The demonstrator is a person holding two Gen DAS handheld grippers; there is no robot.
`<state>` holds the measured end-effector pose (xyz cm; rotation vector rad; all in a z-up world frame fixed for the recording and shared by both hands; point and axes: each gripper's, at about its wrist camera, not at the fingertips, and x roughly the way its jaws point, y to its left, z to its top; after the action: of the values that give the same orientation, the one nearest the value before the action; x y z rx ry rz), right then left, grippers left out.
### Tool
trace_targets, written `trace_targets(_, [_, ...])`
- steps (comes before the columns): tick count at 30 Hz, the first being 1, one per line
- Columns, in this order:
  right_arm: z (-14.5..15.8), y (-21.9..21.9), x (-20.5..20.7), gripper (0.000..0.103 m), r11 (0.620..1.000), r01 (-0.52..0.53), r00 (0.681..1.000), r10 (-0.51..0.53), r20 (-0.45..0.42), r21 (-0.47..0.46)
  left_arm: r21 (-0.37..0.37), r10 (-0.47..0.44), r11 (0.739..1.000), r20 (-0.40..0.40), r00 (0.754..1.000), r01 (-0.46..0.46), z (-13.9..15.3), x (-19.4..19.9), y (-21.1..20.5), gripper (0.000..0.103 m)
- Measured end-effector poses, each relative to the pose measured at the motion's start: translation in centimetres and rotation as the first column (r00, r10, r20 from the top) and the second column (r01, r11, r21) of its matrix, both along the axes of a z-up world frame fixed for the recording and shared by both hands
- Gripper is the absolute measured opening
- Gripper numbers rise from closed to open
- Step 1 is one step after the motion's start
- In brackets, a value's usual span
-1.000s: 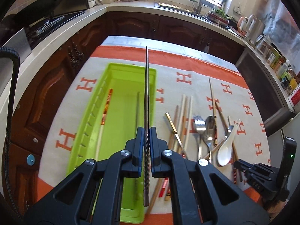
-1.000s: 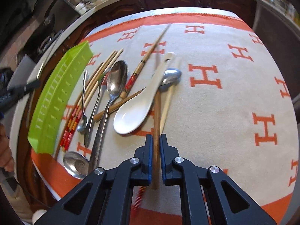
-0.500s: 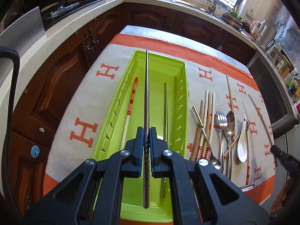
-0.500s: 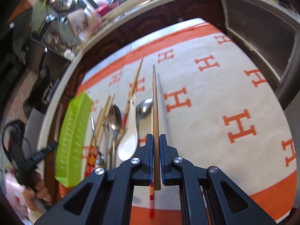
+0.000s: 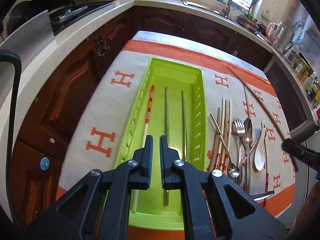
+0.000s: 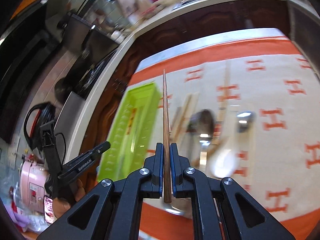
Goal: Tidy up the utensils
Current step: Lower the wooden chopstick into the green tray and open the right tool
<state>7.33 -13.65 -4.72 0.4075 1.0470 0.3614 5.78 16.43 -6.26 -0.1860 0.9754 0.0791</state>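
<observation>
A green tray (image 5: 202, 100) lies on the orange-and-cream cloth and holds a red-banded chopstick (image 5: 149, 108) and two metal chopsticks (image 5: 166, 110). My left gripper (image 5: 156, 142) hovers over the tray's near end, its jaws slightly apart with nothing between them. My right gripper (image 6: 166, 148) is shut on a brown wooden chopstick (image 6: 165, 110), held in the air with its tip toward the tray (image 6: 140, 116). The left wrist view shows that chopstick (image 5: 260, 106) slanting above the loose utensils at right.
Right of the tray lie several wooden chopsticks (image 5: 225, 116), a fork (image 5: 237, 124), metal spoons (image 5: 248, 124) and a white ceramic spoon (image 5: 259, 156). Dark wooden cabinets and a pale counter surround the table on the left and far sides.
The left gripper has let go of its metal chopstick, which now lies in the tray beside the other. The right gripper has lifted the wooden chopstick off the cloth and swung toward the tray.
</observation>
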Motion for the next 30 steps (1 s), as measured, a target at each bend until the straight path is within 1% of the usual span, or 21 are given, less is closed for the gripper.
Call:
trace_targets(3, [-0.4, 4.2, 1.4, 0.006, 0.999, -0.053, 0.998, 0.053, -0.027, 0.004, 0.001, 0.022, 1.0, 0.027, 0.999, -0.022, 0.9, -0.7, 0.9, 0.004])
trace_targets(6, [-1.4, 7.7, 2.6, 0.006, 0.997, -0.081, 0.995, 0.08, -0.058, -0.008, -0.007, 0.04, 0.999, 0.046, 0.998, -0.039, 1.4, -1.2, 1.9, 0.004])
trace_targets(10, [-2.5, 11.5, 4.1, 0.006, 0.994, -0.107, 0.99, 0.104, -0.093, -0.025, -0.035, 0.059, 0.998, 0.05, 0.997, -0.058, 1.3, -1.7, 3.1, 0.004])
trace_targets(11, [-2.9, 11.9, 4.3, 0.006, 0.993, -0.111, 0.989, 0.108, -0.1, -0.026, -0.04, 0.061, 0.997, 0.047, 0.997, -0.059, 1.2, -1.7, 3.3, 0.004])
trace_targets(13, [-3.7, 13.7, 4.7, 0.008, 0.989, -0.138, 0.982, 0.13, -0.135, -0.049, -0.046, 0.06, 0.997, 0.041, 0.997, -0.058, 0.9, -1.7, 3.5, 0.004])
trace_targets(15, [-4.7, 14.4, 5.1, 0.016, 0.985, -0.159, 0.975, 0.147, -0.165, -0.063, -0.049, 0.057, 0.997, 0.036, 0.998, -0.055, 0.6, -1.6, 3.5, 0.004])
trace_targets(16, [-4.8, 14.7, 5.0, 0.022, 0.984, -0.166, 0.974, 0.154, -0.166, -0.062, -0.05, 0.056, 0.997, 0.034, 0.998, -0.054, 0.5, -1.6, 3.5, 0.004])
trace_targets(17, [-4.8, 14.9, 4.8, 0.026, 0.983, -0.173, 0.974, 0.161, -0.159, -0.065, -0.052, 0.055, 0.997, 0.032, 0.998, -0.054, 0.3, -1.6, 3.5, 0.004])
trace_targets(22, [-4.5, 14.3, 4.2, 0.026, 0.977, -0.194, 0.976, 0.183, -0.121, -0.089, -0.059, 0.045, 0.997, 0.023, 0.999, -0.043, -0.2, -1.3, 3.0, 0.004])
trace_targets(27, [-4.1, 12.9, 3.1, 0.026, 0.968, -0.209, 0.976, 0.197, -0.094, -0.143, -0.058, 0.012, 0.998, 0.019, 1.0, -0.011, -0.3, -1.1, 1.6, 0.004])
trace_targets(30, [-3.9, 11.5, 2.4, 0.026, 0.966, -0.207, 0.977, 0.196, -0.087, -0.153, -0.054, -0.011, 0.998, 0.016, 1.0, 0.011, -0.2, -1.1, 0.4, 0.004])
